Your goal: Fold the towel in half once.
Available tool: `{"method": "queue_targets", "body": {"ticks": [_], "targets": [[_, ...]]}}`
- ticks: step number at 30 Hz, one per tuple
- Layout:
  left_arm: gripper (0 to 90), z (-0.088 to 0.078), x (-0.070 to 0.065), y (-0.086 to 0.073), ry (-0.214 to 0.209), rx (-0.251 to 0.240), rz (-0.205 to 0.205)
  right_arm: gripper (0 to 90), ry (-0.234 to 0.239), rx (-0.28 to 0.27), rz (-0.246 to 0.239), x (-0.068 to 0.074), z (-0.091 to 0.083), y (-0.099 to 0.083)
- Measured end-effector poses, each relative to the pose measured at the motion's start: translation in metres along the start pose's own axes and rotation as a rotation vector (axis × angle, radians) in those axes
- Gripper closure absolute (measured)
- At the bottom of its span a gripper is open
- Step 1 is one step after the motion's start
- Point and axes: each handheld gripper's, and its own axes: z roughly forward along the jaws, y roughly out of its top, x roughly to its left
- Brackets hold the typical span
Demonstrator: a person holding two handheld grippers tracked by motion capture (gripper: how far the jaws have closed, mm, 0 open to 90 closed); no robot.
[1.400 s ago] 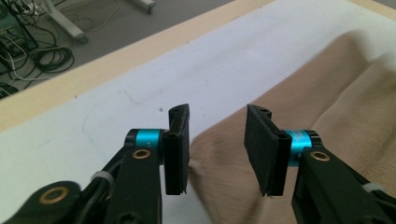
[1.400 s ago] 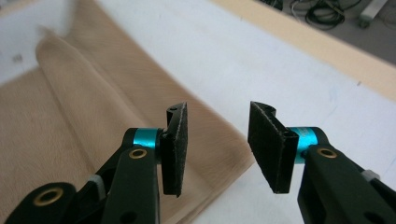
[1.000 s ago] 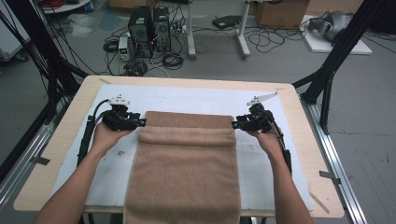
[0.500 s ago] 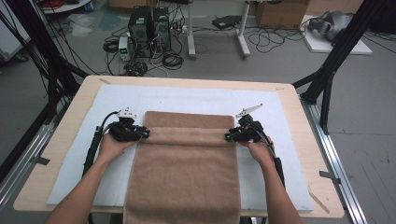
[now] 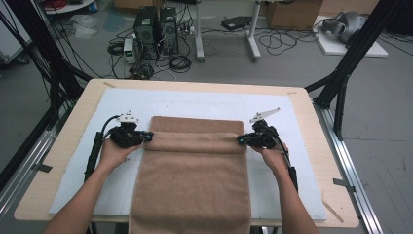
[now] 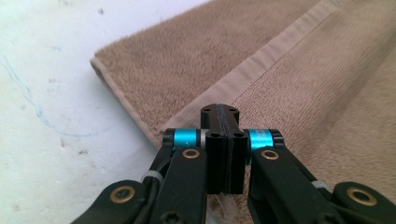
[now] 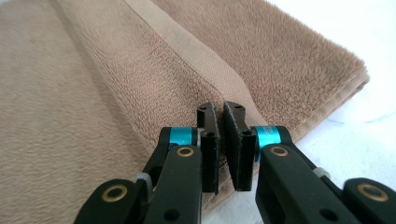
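Note:
A tan towel [image 5: 195,180] lies on the white mat [image 5: 204,103], its far end folded back in a band, its near end hanging over the table's front edge. My left gripper [image 5: 148,137] is at the left end of that fold. Its jaws have just been closing and now stand pressed together over the towel's hemmed edge [image 6: 243,79], left gripper [image 6: 219,111]. My right gripper [image 5: 240,140] is at the fold's right end. Its jaws have also been closing, and only a thin slit remains between them at the towel's edge [image 7: 280,70], right gripper [image 7: 220,112].
The wooden table [image 5: 311,105] has bare mat to the left and right of the towel. Black frame posts [image 5: 348,68] rise at the back corners. Computers and cables [image 5: 156,29] sit on the floor beyond the far edge.
Both hands have moved inward from beside the towel to its side edges at the fold. Both pairs of jaws have closed there.

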Motion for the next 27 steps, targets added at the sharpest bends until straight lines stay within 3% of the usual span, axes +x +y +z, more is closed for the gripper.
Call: {"method": "queue_targets", "body": {"ticks": [5,13,18,21,27], "targets": [[89.2,-0.011,-0.006,0.001,-0.008,-0.025,0.016,84.9,0.024,-0.036,-0.023,0.008,-0.014,0.001],[89.2,-0.035,-0.027,-0.006,-0.011,-0.059,0.08,85.0,0.055,-0.067,-0.082,0.033,-0.036,-0.005],[89.4,-0.049,-0.04,-0.019,-0.005,-0.067,0.107,85.0,0.081,-0.093,-0.098,0.046,-0.045,-0.015],[89.4,-0.055,-0.045,-0.028,-0.006,-0.084,0.099,85.0,0.093,-0.089,-0.106,0.053,-0.047,-0.02],[89.4,-0.066,-0.063,-0.047,-0.007,-0.094,0.13,85.0,0.117,-0.093,-0.132,0.068,-0.053,-0.033]]}}
